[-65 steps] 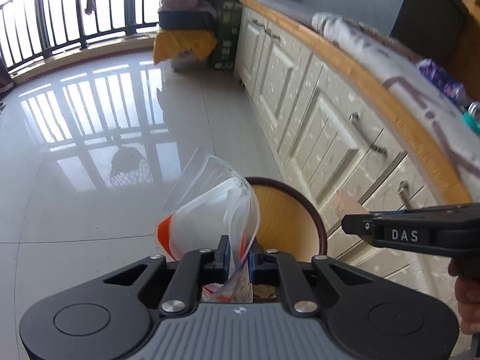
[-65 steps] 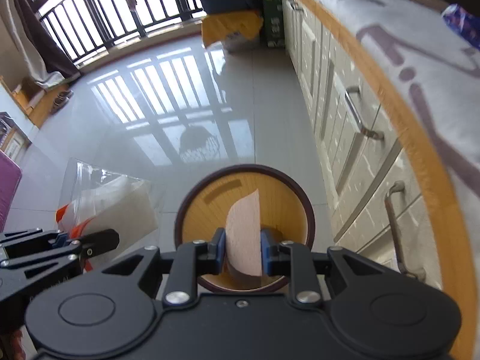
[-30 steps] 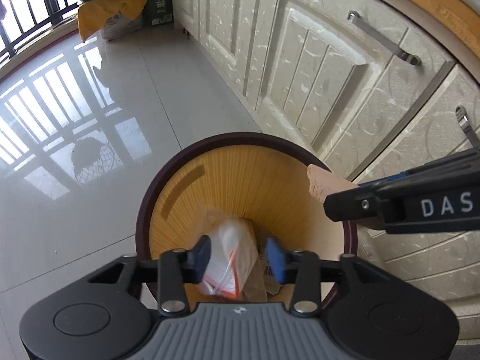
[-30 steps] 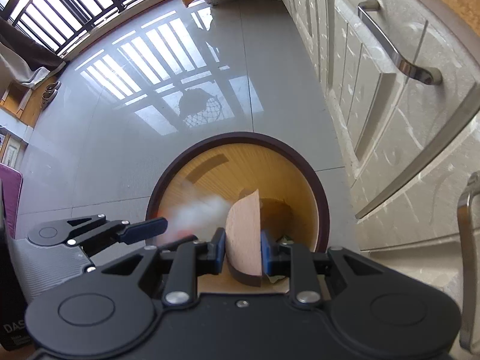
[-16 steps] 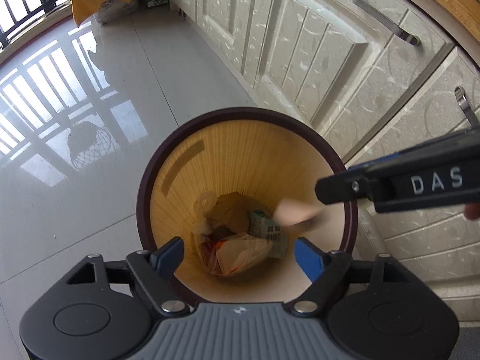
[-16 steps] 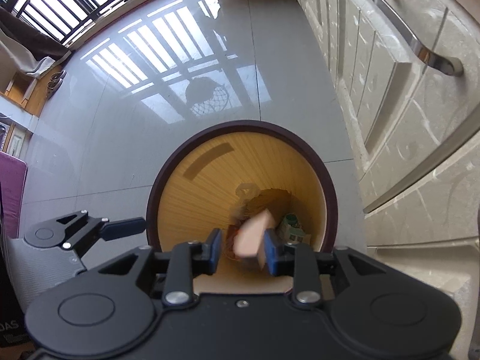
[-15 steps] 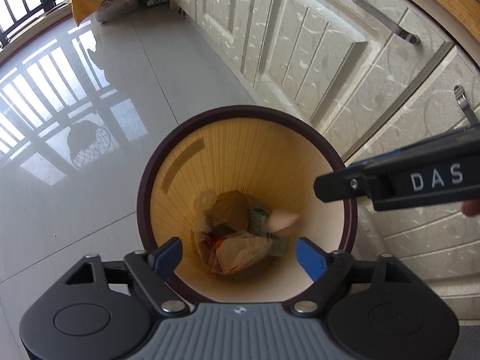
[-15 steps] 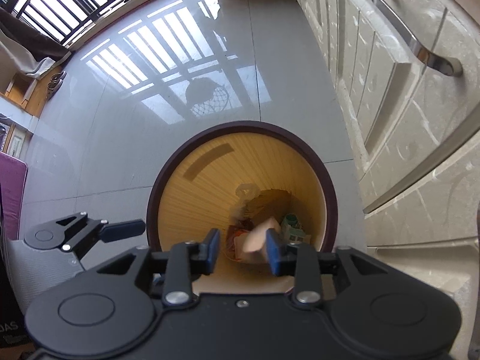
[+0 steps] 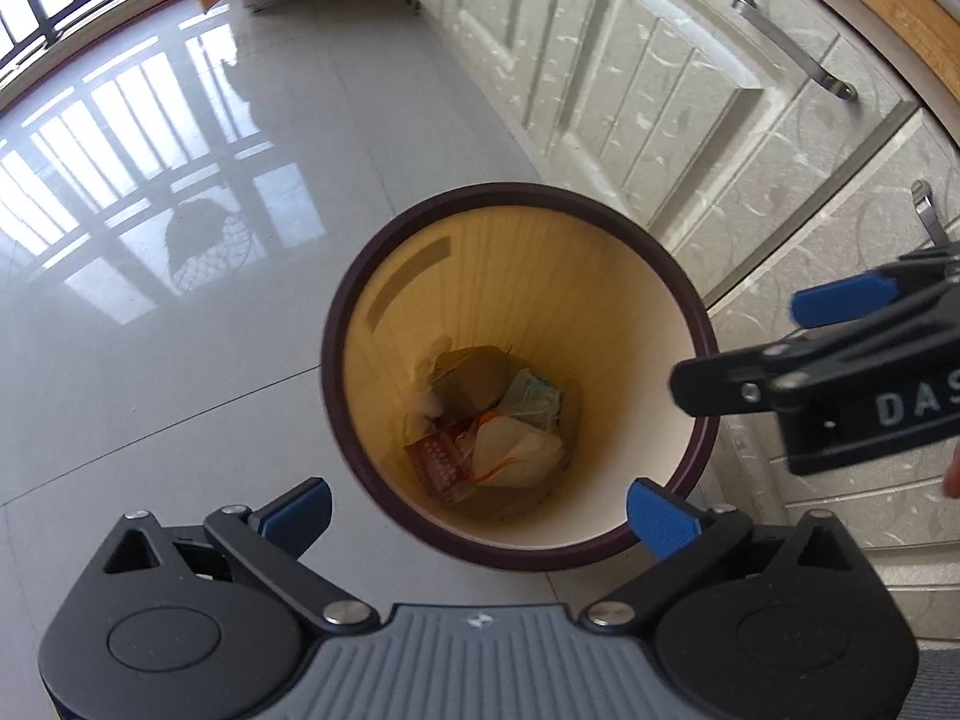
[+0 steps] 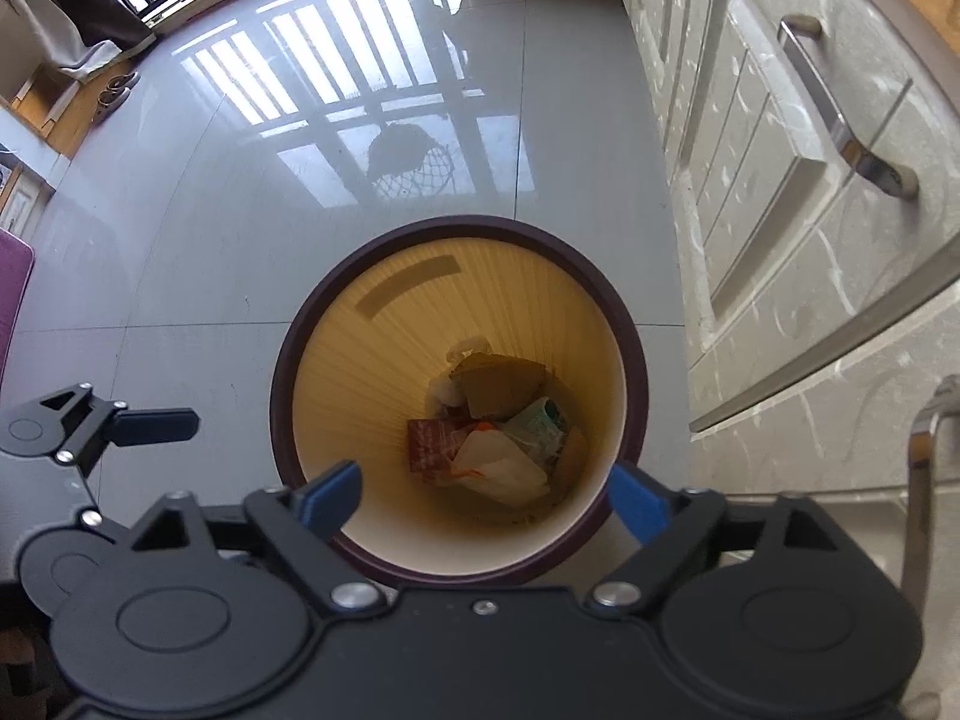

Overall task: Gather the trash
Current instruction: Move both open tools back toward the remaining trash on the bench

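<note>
Both claws are hovering above the waste bin (image 9: 672, 288), pointing steeply down into it. The left gripper (image 9: 480, 510) is standing spread wide, its jaws having just been opening, with nothing between its blue pads (image 9: 660, 517). The right gripper (image 10: 483, 501) is likewise gaping and gripping nothing, its jaws freshly parted. The trash (image 10: 498, 432) is lying at the bottom of the bin: a clear plastic bag (image 9: 516, 450) with orange trim, a brown paper scrap (image 10: 501, 387), a red wrapper (image 10: 429, 441) and a greenish packet (image 10: 543, 423), well below both claws.
</note>
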A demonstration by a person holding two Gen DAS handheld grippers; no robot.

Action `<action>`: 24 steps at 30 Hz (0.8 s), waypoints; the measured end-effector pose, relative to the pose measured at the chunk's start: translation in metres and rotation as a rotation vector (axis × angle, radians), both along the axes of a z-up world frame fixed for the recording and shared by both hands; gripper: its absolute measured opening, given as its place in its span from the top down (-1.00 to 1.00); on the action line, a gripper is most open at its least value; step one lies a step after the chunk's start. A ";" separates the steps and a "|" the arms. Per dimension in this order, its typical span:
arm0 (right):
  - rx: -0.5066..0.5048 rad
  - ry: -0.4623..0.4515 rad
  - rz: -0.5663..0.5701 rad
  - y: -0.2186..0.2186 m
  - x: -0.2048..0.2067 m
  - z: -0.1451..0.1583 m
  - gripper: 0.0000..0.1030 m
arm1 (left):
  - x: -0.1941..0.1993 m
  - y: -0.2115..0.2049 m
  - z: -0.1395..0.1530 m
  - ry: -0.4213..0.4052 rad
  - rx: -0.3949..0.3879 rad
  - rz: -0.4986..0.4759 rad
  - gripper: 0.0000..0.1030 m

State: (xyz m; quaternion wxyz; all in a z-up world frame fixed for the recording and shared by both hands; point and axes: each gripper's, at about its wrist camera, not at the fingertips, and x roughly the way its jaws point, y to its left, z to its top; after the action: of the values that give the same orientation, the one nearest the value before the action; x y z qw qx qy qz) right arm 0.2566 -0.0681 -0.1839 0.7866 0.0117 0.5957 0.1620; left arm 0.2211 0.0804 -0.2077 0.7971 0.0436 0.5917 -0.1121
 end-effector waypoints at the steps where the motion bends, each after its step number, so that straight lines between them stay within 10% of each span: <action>1: -0.001 -0.003 -0.001 -0.001 -0.001 0.002 -0.92 | -0.001 0.001 0.003 -0.003 0.004 0.005 -1.00; 24: -0.092 -0.099 -0.012 -0.001 -0.036 0.067 -1.00 | -0.045 0.030 0.075 -0.039 -0.012 0.169 -1.00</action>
State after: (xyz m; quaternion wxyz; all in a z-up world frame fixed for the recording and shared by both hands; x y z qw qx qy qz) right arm 0.2207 -0.0694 -0.1167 0.8158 -0.0289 0.5628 0.1302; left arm 0.1763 0.1100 -0.1323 0.8154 -0.0092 0.5770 -0.0472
